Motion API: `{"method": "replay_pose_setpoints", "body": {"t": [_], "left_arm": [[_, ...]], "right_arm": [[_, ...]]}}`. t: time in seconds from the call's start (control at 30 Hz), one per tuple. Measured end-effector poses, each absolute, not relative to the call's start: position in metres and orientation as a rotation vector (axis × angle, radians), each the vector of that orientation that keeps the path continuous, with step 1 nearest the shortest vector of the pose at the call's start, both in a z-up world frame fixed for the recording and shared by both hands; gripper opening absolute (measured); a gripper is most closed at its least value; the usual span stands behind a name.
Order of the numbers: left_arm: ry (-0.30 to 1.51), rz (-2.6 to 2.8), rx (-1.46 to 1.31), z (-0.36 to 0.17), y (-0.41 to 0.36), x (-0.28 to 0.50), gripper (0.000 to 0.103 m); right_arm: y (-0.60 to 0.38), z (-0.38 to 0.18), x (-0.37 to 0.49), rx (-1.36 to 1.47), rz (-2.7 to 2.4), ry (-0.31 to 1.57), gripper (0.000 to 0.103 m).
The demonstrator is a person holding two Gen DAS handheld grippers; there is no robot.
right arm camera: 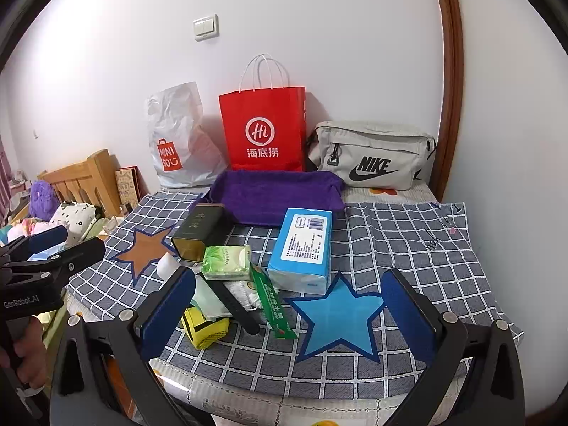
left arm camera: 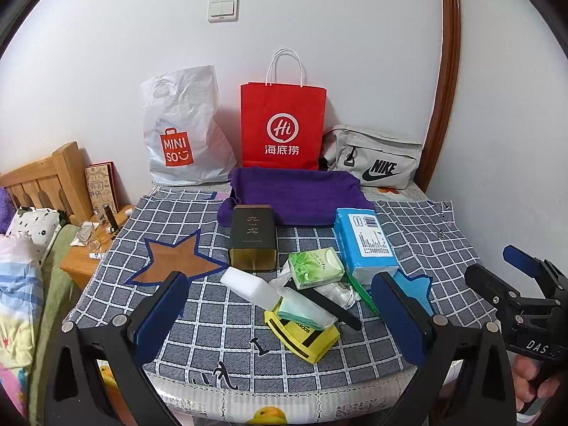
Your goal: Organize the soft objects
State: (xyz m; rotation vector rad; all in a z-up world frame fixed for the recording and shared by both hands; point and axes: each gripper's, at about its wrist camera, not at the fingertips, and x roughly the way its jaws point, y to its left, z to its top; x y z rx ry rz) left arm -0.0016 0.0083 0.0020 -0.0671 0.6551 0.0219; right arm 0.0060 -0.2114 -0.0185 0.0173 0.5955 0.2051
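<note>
Nothing is in hand yet; this looks like the start. The left gripper (left arm camera: pixel 280 314) and the right gripper (right arm camera: pixel 289 314) both hang over the desk's (right arm camera: pixel 408 241) near edge, jaws spread wide and empty.

The clutter sits mid-desk toward the near edge: one big blue tissue pack (right arm camera: pixel 303 248), one small green tissue pack (right arm camera: pixel 227 261), one white sponge (left arm camera: pixel 248 285), one yellow pouch (left arm camera: pixel 305 339), one dark tin (left arm camera: pixel 252 236), one green sachet (right arm camera: pixel 273 307). One purple towel (right arm camera: pixel 275 195) lies behind them. Along the far edge stand three bags: white plastic (left arm camera: pixel 184 131), red paper (left arm camera: pixel 282 126), grey pouch (left arm camera: pixel 376 159).

Next, I reckon, a gripper must drop onto one soft piece, likely the green pack, squeezing gently.
</note>
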Motion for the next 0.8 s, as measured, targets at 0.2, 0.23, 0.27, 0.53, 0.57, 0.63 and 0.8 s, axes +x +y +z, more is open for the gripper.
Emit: {"method": "replay_pose_setpoints", "body": {"t": [0.2, 0.23, 0.27, 0.53, 0.57, 0.63, 0.8], "left_arm": [[0.653, 0.022, -0.067, 0.0017, 0.0093, -0.0029, 0.103], [0.653, 0.022, -0.067, 0.0016, 0.0091, -0.0029, 0.103], [0.654, 0.022, -0.066, 0.0018, 0.0098, -0.0029, 0.103], [0.653, 0.025, -0.062, 0.0021, 0.0103, -0.0047, 0.103], [0.653, 0.025, -0.063, 0.0021, 0.0102, -0.0047, 0.103], [0.653, 0.024, -0.062, 0.0020, 0.0101, -0.0047, 0.103], [0.653, 0.024, -0.061, 0.0020, 0.0106, -0.0052, 0.103]], "right_arm": [[-0.2110, -0.0177, 0.0049, 0.018, 0.205, 0.594, 0.103], [-0.2105, -0.0177, 0.0046, 0.019, 0.206, 0.593, 0.103], [-0.2101, -0.0175, 0.0042, 0.018, 0.206, 0.593, 0.103], [-0.2082, -0.0161, 0.0021, 0.016, 0.209, 0.588, 0.103], [-0.2080, -0.0158, 0.0020, 0.016, 0.209, 0.588, 0.103], [-0.2081, -0.0159, 0.0020, 0.015, 0.210, 0.588, 0.103], [-0.2082, -0.0145, 0.0011, 0.017, 0.210, 0.585, 0.103]]}}
